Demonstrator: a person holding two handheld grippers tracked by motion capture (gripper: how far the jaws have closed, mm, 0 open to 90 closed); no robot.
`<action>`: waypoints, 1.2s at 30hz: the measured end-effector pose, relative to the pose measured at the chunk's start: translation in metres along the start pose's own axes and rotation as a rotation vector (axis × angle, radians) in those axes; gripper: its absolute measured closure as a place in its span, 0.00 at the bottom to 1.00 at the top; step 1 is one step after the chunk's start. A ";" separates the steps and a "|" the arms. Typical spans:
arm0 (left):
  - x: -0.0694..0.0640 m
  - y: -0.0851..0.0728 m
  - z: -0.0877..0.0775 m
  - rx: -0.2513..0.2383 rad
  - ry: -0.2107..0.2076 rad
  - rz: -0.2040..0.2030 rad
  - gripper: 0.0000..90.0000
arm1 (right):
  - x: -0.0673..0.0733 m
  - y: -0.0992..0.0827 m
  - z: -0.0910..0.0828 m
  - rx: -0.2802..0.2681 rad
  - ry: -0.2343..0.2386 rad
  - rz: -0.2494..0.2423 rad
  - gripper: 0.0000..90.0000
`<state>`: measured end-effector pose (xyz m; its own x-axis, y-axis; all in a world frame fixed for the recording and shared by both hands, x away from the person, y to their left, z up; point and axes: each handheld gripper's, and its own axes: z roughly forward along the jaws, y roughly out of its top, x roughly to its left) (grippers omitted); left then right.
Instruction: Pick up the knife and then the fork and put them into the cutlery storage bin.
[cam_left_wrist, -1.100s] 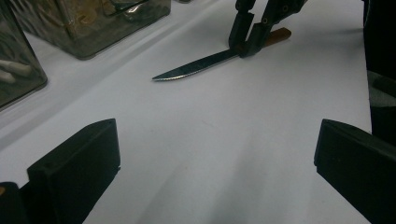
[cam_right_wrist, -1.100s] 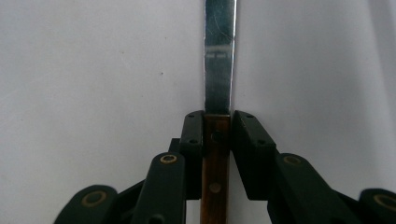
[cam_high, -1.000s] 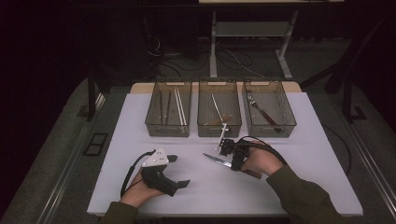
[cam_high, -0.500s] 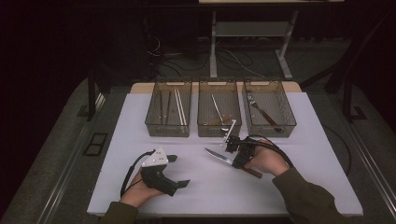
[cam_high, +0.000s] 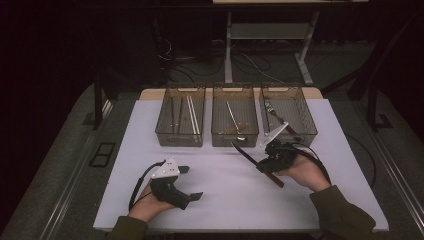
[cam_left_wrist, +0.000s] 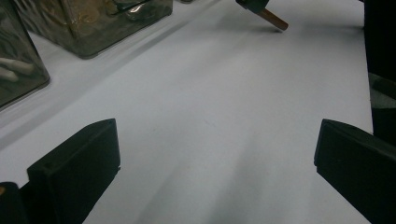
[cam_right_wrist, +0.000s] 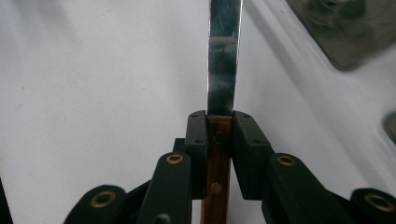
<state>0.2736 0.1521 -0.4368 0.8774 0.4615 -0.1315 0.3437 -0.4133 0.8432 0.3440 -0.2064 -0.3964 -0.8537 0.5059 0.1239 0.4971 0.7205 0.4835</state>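
Knife (cam_right_wrist: 223, 70) clamped in right tongs (cam_right_wrist: 219, 135), blade tip cut off; left tongs (cam_left_wrist: 215, 154) agape, empty.

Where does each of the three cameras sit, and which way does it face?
High view: above the near table edge, facing forward and down on three bins; both forearms, left hand-held gripper, right hand-held gripper.
Left gripper view: rides the left hand-held gripper, looking between its open jaws across the white table.
Right gripper view: rides the right hand-held gripper, jaws clamped on a knife.
Shared: the knife's wooden handle, in all three views.
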 end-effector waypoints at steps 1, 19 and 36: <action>0.000 0.000 0.000 -0.001 -0.002 0.001 0.00 | -0.001 -0.002 -0.001 -0.016 0.007 0.008 0.86; 0.003 -0.003 -0.001 0.007 0.006 -0.019 0.00 | -0.017 -0.014 -0.041 -0.286 -0.033 0.091 0.86; 0.003 -0.003 -0.001 0.003 0.011 -0.016 0.00 | -0.038 -0.031 -0.087 -0.541 -0.106 0.198 0.86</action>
<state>0.2750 0.1557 -0.4386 0.8680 0.4765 -0.1398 0.3590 -0.4075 0.8396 0.3471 -0.2893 -0.3406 -0.7185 0.6711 0.1831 0.4721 0.2772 0.8368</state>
